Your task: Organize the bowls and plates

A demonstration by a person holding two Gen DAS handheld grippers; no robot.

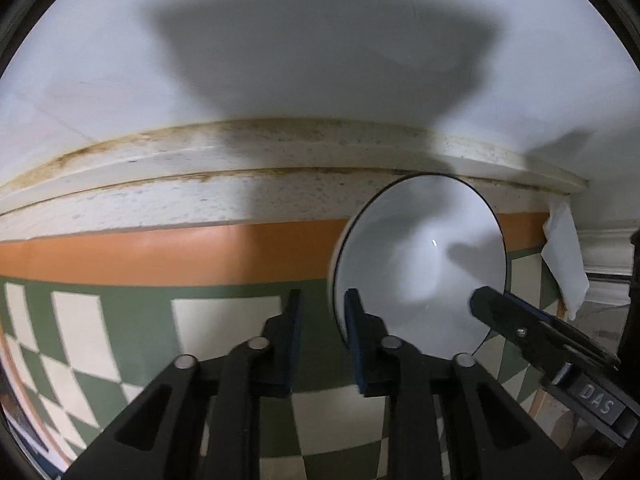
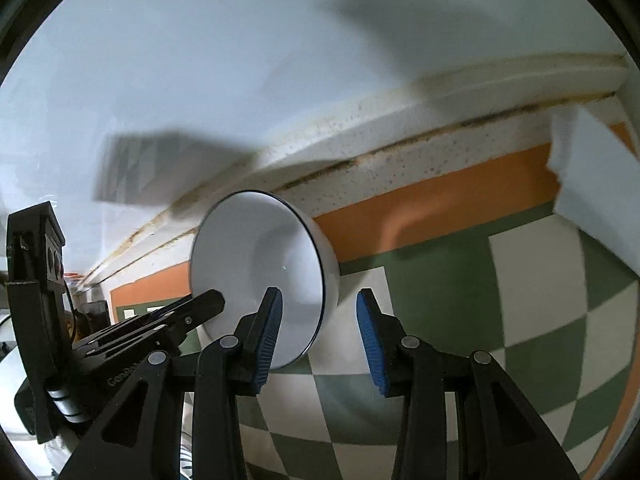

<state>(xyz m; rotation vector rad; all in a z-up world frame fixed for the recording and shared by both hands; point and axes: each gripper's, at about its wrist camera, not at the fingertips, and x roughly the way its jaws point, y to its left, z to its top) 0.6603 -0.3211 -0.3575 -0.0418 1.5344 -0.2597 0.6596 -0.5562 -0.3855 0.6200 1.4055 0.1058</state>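
Observation:
A white bowl (image 1: 420, 264) with a thin dark rim is tipped on its side, its open face towards both cameras, above the green-and-cream checked tablecloth (image 1: 224, 320). My left gripper (image 1: 323, 322) is open and its right finger (image 1: 356, 320) touches the bowl's left rim. In the right wrist view the bowl (image 2: 260, 276) stands in front of my open right gripper (image 2: 318, 330), whose left finger (image 2: 268, 332) overlaps the bowl's lower rim. Each gripper shows in the other view: the right one (image 1: 520, 332), the left one (image 2: 172, 316).
The tablecloth has an orange border (image 1: 160, 256) against a stained white ledge (image 1: 240, 160) and a white wall (image 1: 320, 40). A white paper sheet (image 2: 600, 200) hangs at the right end of the ledge.

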